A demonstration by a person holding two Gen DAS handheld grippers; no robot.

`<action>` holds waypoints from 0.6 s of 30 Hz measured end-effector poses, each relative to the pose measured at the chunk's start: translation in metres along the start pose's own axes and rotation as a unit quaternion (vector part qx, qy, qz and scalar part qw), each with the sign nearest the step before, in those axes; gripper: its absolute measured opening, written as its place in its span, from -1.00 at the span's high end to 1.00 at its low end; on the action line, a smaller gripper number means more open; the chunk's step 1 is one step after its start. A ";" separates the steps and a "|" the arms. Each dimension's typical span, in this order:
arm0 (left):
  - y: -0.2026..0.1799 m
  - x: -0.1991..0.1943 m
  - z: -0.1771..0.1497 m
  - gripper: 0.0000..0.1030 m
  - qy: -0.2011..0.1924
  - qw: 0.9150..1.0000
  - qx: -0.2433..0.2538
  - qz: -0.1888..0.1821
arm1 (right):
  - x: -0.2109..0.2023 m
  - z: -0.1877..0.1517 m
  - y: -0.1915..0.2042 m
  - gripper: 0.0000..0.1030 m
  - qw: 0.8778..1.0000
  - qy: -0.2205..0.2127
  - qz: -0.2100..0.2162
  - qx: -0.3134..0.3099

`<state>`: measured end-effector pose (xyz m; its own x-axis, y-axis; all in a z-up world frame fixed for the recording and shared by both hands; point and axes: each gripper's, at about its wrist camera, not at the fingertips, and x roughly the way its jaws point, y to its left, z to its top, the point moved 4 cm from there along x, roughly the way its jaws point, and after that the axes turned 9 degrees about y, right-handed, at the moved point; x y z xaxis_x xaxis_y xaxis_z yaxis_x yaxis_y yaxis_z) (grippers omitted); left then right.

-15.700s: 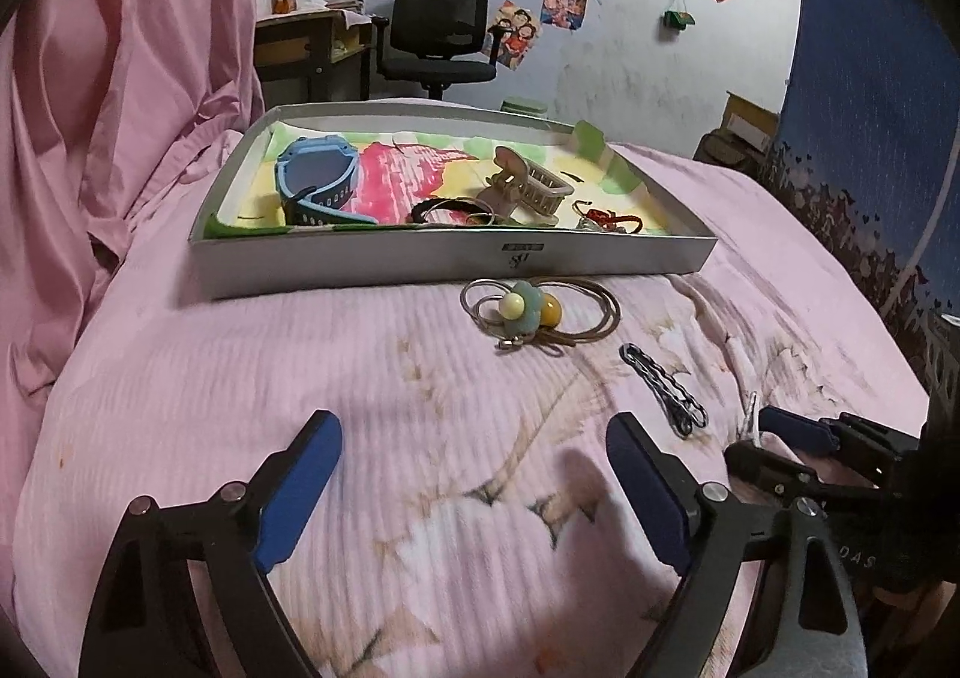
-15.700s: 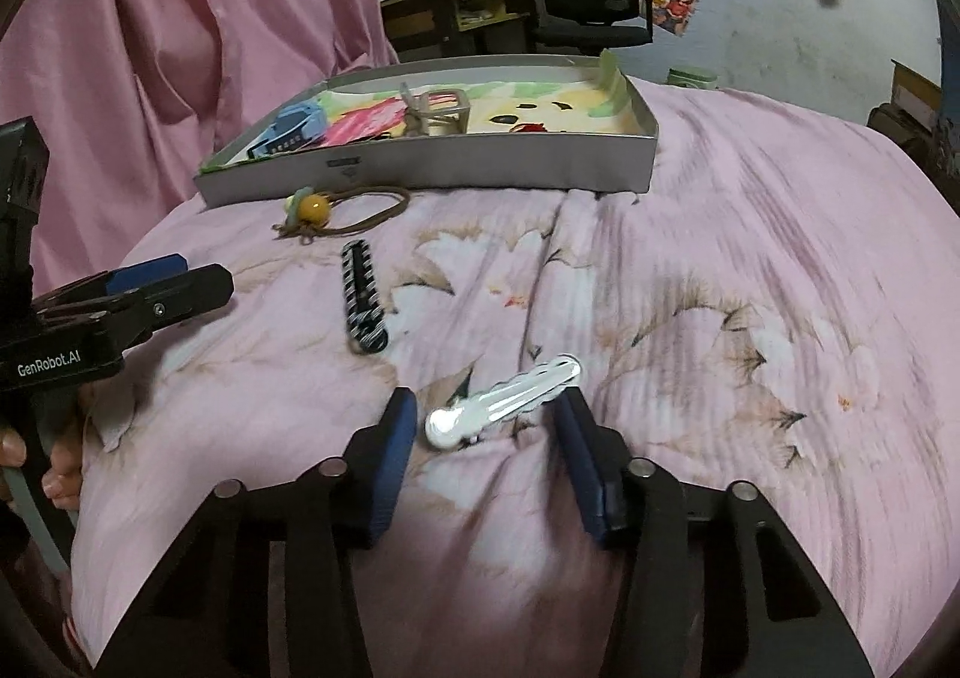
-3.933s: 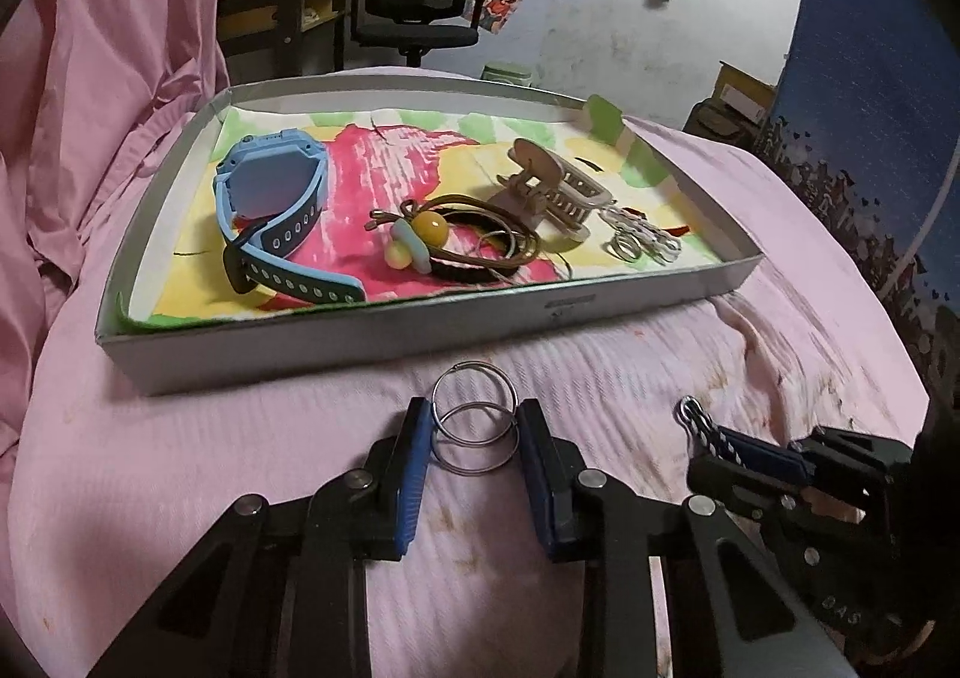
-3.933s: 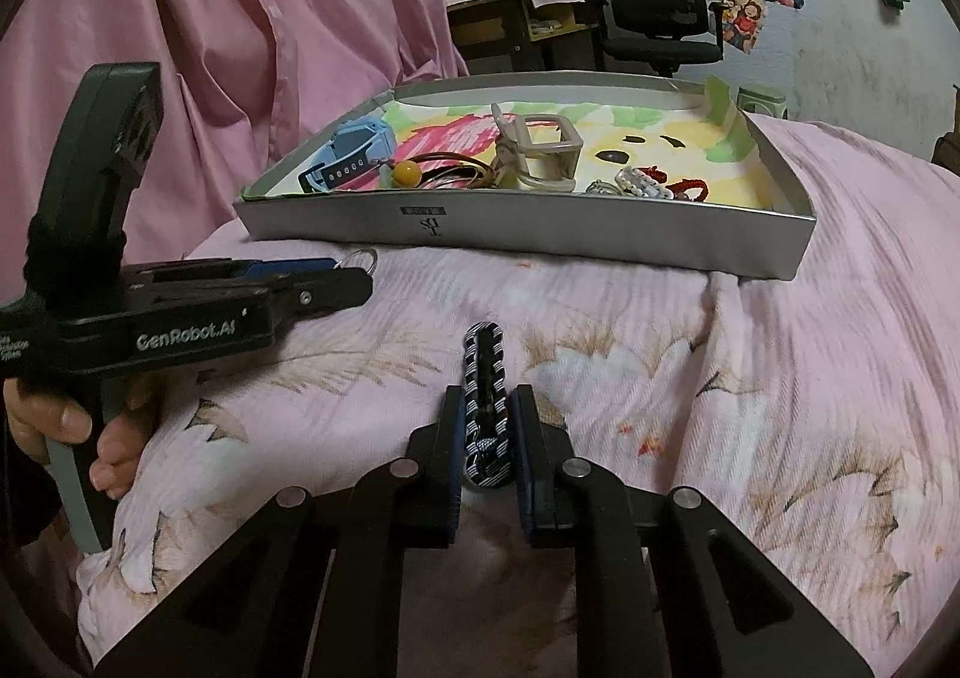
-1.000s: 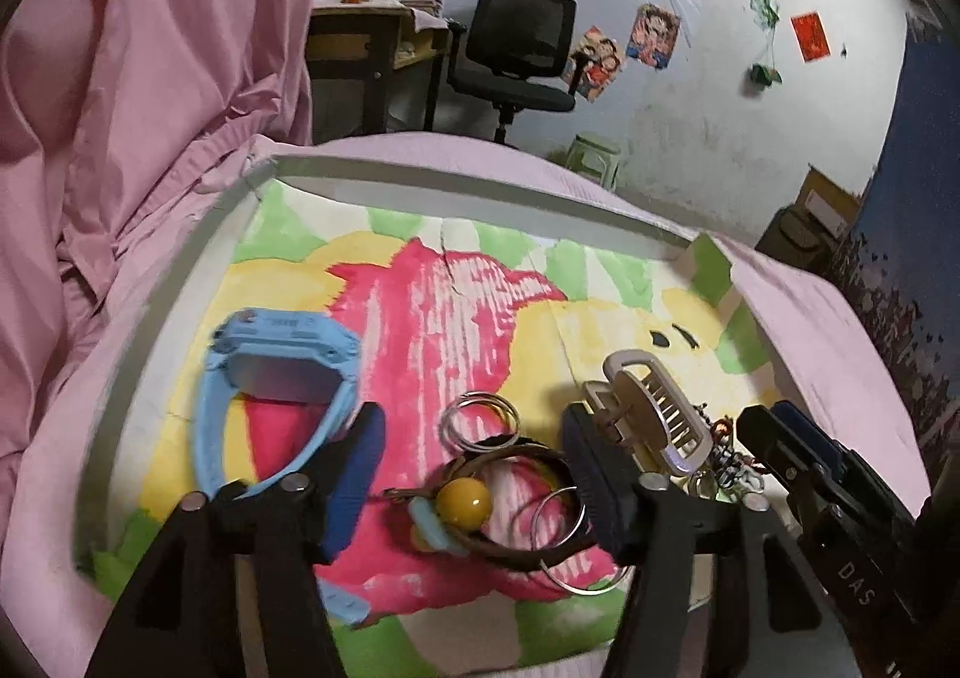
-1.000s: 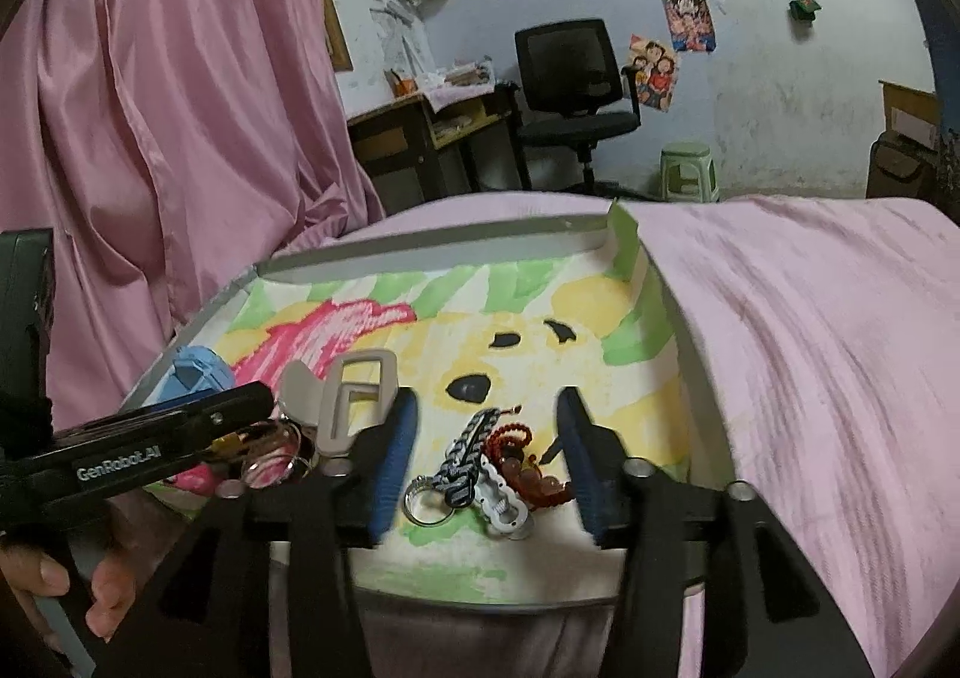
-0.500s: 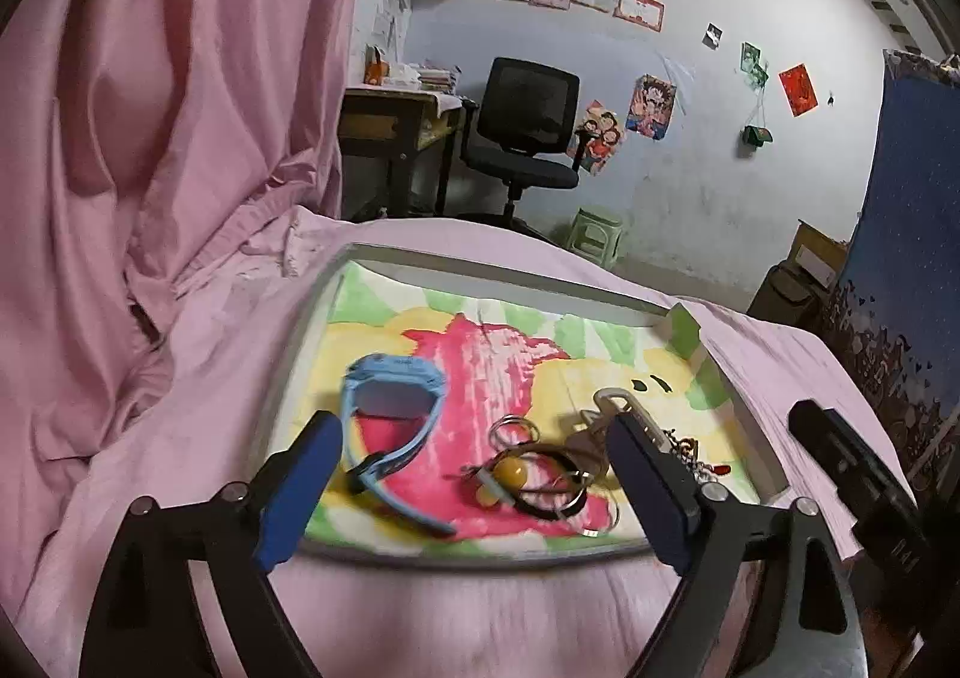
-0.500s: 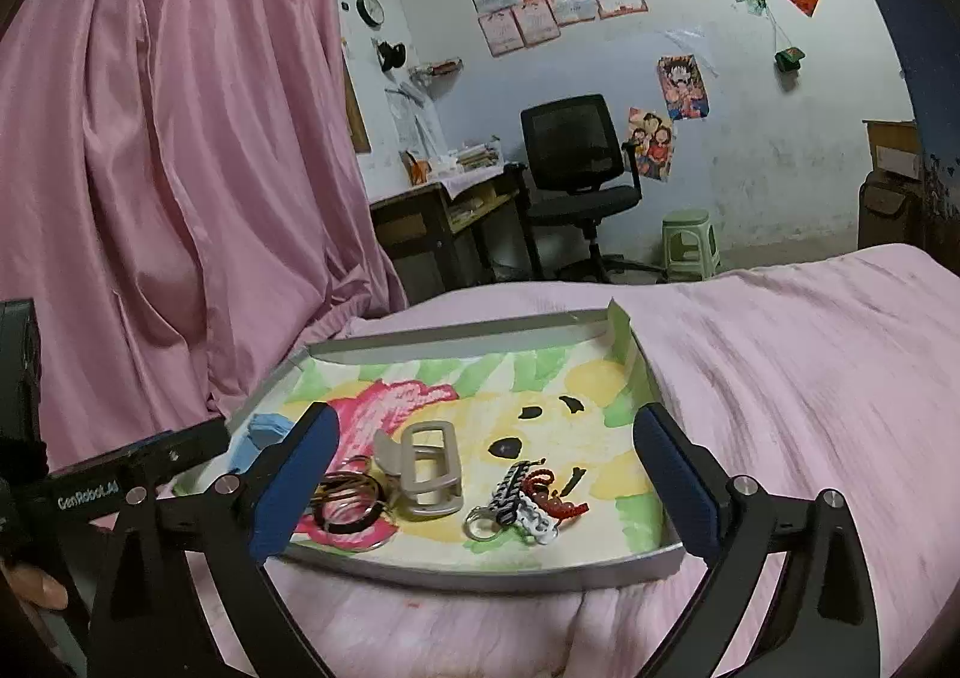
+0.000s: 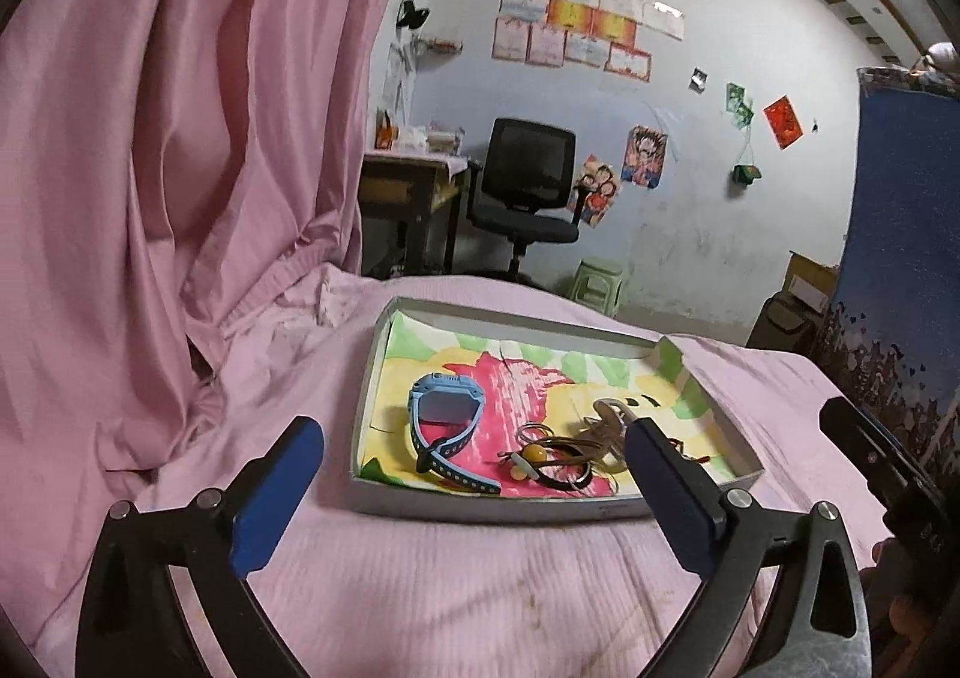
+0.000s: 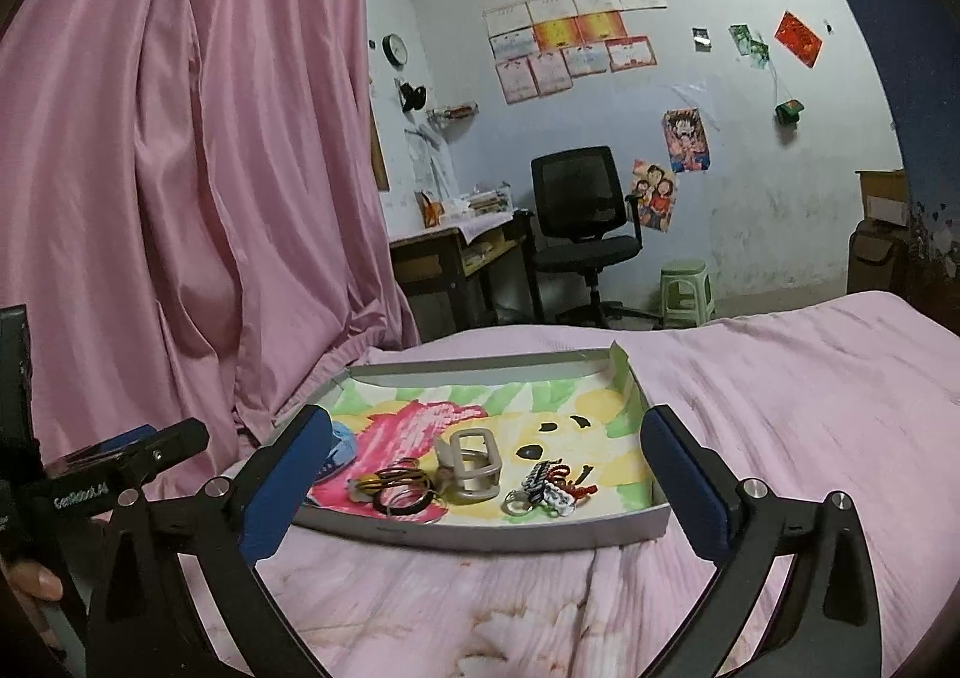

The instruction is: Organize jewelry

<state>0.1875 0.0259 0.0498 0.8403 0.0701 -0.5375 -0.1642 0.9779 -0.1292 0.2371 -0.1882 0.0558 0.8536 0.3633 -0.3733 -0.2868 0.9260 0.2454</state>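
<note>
**Both grippers high and wide over the bed, every piece in the tray**

Left gripper (image 9: 474, 492) hangs above the pink bedspread (image 9: 480, 588), short of the tray (image 9: 498, 510), looking forward and slightly down at it. Its blue-padded fingers (image 9: 276, 492) are spread as wide as they go, nothing between them, touching nothing.

Right gripper (image 10: 486, 474) sits level alongside, same story: fingers (image 10: 684, 480) splayed fully apart, empty, framing the tray's near wall from above. A hand (image 10: 30, 576) shows at the left edge of the right view, wrapped around the left tool's handle.

The tray lies flat on the bed, long axis running left to right across both views. Inside, the blue watch (image 9: 447, 426) rests at the left end on its side, strap trailing toward the near wall. To its right, the cord with the yellow bead (image 9: 534, 456) and metal rings (image 10: 402, 489) bunch together. The beige hair claw (image 10: 471, 465) stands beside them, and the black-and-white braided piece (image 10: 549, 489) lies just right of it, against the red knotted cord (image 10: 573, 483).
</note>
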 end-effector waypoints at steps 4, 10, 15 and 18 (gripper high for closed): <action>0.000 -0.022 -0.011 -0.99 -0.024 1.000 0.001 0.004 | -0.015 -0.004 0.004 -0.97 1.000 -0.006 -0.002 0.004; 0.004 -0.045 -0.024 -0.99 -0.035 0.999 0.002 -0.002 | -0.036 -0.018 0.012 -0.97 1.000 -0.009 -0.007 0.004; 0.013 -0.061 -0.037 -0.99 -0.041 0.999 0.003 -0.001 | -0.055 -0.031 0.017 -0.97 1.000 -0.011 -0.018 -0.002; 0.017 -0.070 -0.046 -0.99 -0.045 0.999 0.006 0.001 | -0.064 -0.039 0.021 -0.97 1.000 -0.006 -0.022 -0.007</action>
<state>0.1022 0.0290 0.0468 0.8832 0.0899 -0.4604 -0.1605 0.9801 -0.1166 0.1597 -0.1882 0.0493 0.8706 0.3211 -0.3729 -0.2548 0.9424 0.2165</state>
